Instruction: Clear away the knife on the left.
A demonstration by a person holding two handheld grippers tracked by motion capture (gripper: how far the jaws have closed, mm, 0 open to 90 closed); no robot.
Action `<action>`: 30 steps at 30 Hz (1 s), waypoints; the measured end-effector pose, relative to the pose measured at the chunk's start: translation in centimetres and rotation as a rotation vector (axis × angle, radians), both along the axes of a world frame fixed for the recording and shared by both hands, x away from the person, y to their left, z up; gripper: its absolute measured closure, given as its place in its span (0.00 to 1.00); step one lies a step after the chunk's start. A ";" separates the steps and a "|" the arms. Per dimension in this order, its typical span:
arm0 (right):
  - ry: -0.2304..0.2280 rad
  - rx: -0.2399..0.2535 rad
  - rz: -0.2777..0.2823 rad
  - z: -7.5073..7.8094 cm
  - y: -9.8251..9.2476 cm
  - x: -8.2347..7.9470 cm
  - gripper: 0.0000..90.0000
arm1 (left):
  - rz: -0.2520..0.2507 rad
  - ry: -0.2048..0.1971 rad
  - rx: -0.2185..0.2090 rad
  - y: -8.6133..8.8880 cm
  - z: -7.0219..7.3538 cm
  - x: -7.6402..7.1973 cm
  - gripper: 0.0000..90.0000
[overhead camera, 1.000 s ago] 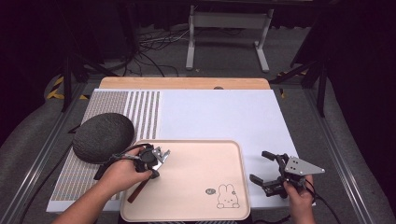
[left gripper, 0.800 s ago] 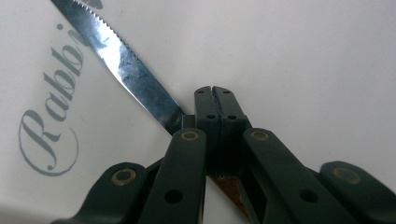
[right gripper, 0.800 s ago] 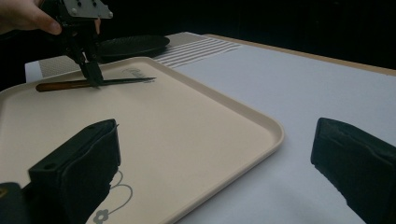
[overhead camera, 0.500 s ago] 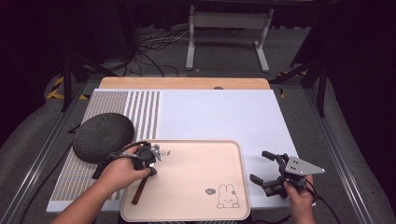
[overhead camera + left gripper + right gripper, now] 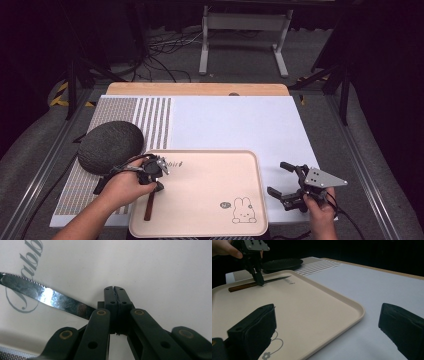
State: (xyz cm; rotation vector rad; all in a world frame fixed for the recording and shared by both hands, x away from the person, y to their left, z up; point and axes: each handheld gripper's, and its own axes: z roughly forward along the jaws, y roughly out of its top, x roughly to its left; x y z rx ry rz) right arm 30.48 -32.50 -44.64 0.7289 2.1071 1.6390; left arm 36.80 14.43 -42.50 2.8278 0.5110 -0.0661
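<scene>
Left gripper [image 5: 156, 176] jaws clamped on knife [image 5: 259, 283], lower left of tray [image 5: 200, 227]; knife not lifted yet. Right gripper [image 5: 282, 180] jaws wide, holding nothing, lower right.

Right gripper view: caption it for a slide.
Open right gripper waits beside tray; left gripper meets knife.

Black jaws, brass rivets – grey three-cornered plate [image 5: 325, 177], bare forearms.

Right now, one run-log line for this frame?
left hand-held gripper: shut on knife | knife: on tray | right hand-held gripper: open, beside tray
</scene>
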 end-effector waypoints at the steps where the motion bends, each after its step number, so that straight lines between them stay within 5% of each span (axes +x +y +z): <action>1: -0.001 0.000 0.000 0.0 0.0 0.0 0.02 | 0.007 0.000 -0.003 0.1 0.0 0.0 1.00; 30: 0.000 -0.002 0.003 0.0 0.0 0.0 0.02 | 0.078 -0.009 -0.033 1.4 -0.1 1.2 1.00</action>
